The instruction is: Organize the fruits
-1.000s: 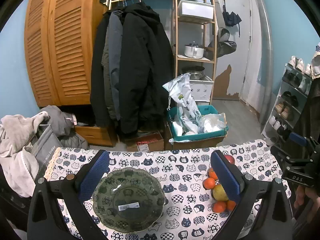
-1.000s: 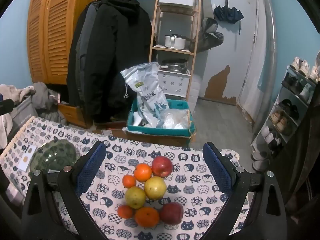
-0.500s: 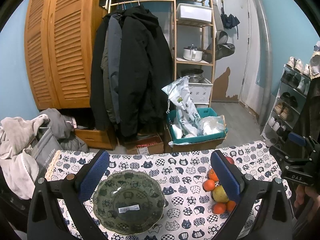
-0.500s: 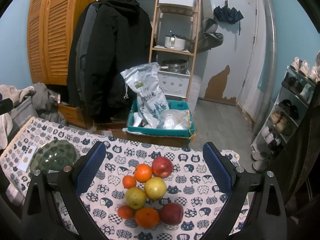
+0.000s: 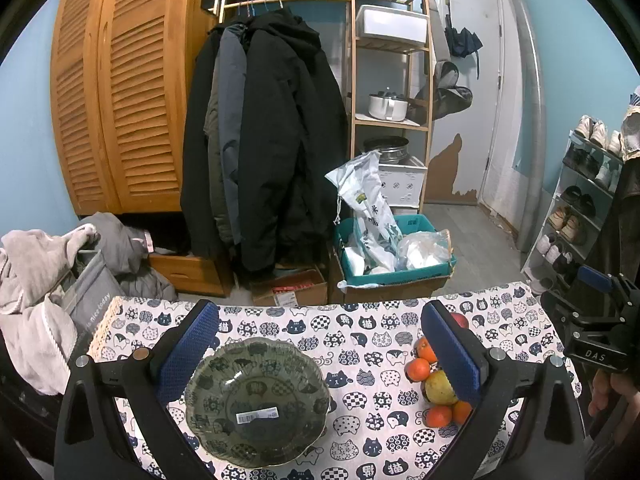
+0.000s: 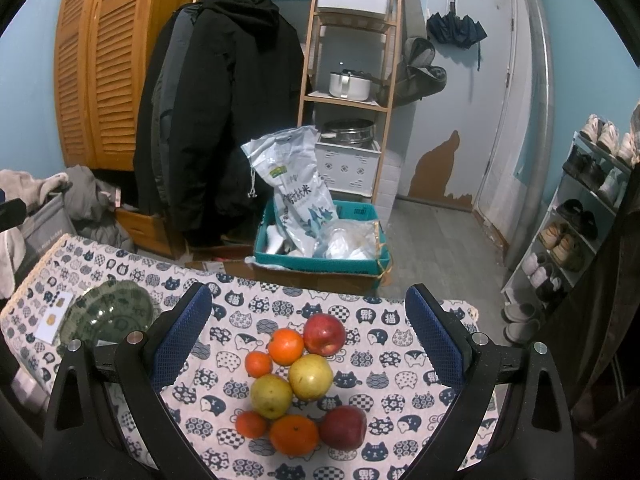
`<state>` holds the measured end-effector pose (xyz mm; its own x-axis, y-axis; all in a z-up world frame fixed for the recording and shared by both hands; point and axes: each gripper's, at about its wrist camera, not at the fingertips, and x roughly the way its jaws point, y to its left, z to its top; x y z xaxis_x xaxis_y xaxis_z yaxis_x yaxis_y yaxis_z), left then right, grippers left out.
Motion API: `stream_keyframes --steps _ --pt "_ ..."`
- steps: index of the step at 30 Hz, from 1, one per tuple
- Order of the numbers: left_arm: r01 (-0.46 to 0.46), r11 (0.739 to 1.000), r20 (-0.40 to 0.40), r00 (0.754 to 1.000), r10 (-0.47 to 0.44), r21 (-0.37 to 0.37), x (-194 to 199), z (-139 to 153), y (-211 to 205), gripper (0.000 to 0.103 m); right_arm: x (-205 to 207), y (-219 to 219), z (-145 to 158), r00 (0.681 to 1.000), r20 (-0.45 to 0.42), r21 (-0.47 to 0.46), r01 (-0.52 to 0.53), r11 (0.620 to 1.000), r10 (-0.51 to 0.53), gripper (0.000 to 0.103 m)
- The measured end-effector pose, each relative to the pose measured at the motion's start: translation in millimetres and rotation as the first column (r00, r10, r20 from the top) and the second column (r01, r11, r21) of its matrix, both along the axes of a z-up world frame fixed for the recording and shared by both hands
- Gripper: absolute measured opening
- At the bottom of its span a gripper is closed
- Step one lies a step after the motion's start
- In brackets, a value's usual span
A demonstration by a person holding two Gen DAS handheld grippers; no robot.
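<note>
Eight pieces of fruit and one bowl share the table [image 6: 404, 364] I am working over, which wears a cloth printed with cat faces. Biggest of the things on it is the green bowl [image 5: 256, 400], sitting on the left part of the cloth with a barcode sticker in its bottom; from my left camera it lies between the wide-spread blue pads of the left claw [image 5: 320, 354], which hangs over it gripping nothing. In my right camera that bowl [image 6: 110, 316] shows off to the left, beside a small white card [image 6: 54, 318].

My right claw [image 6: 308, 334] is likewise spread wide and holds nothing, its pads standing either side of the fruit heap. The heap sits on the right part of the cloth, well apart from the bowl. It has a red apple [image 6: 324, 334] at the far end, a second red apple [image 6: 343, 428] nearest me, and two yellow apples [image 6: 310, 376] touching in the middle. A large orange [image 6: 294, 434] lies beside the near apple, another orange [image 6: 286, 346] touches the far one, and two little tangerines [image 6: 259, 363] sit on the heap's left edge.
</note>
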<state>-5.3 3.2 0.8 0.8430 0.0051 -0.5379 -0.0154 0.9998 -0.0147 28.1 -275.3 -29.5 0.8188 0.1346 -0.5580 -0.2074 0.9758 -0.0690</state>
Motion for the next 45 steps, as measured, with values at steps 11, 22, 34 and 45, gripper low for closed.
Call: stream_keyframes --steps 11,22,34,45 --pt "0.002 1.000 0.000 1.000 -0.002 -0.001 0.4 0.2 0.8 0.102 -0.2 0.5 0.7 1.000 0.001 0.000 0.000 1.000 0.000 0.096" --pt "0.001 1.000 -0.001 1.000 -0.001 -0.003 0.6 0.4 1.5 0.102 -0.3 0.5 1.1 1.000 0.002 0.000 0.000 1.000 0.000 0.096" --pt "0.000 1.000 -0.002 1.000 0.000 -0.003 1.2 -0.5 3.1 0.102 -0.3 0.6 1.7 1.000 0.003 -0.001 0.000 1.000 0.000 0.096" --pt "0.000 1.000 -0.002 1.000 0.000 -0.004 1.4 -0.1 3.3 0.102 -0.5 0.9 2.1 1.000 0.003 -0.002 0.001 1.000 -0.001 0.096"
